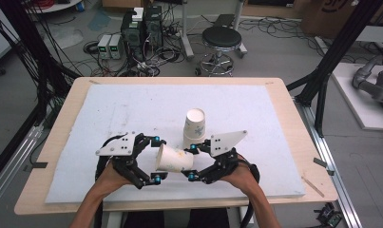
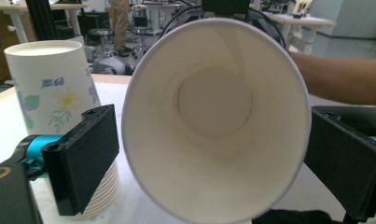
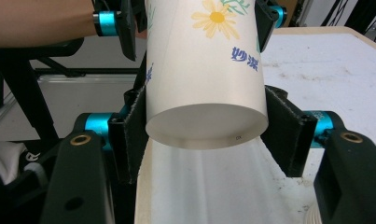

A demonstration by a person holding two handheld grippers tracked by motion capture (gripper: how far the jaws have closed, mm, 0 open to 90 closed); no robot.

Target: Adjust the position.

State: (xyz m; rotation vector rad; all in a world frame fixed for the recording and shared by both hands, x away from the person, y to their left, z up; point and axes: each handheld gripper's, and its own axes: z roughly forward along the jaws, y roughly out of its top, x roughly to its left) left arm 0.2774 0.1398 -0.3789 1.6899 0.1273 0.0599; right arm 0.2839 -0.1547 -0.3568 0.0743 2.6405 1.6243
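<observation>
A paper cup [image 1: 174, 158] lies on its side above the white foam mat [image 1: 132, 114], held between both grippers. The right gripper [image 1: 192, 162] clamps its closed base end, jaws pressed against the wall. The left gripper [image 1: 156, 158] brackets the open rim; contact cannot be confirmed. A stack of inverted paper cups [image 1: 194, 127] stands just behind.

floral paper cup [image 1: 174, 158] on its side, beside upturned cup stack [image 1: 194, 127]
</observation>
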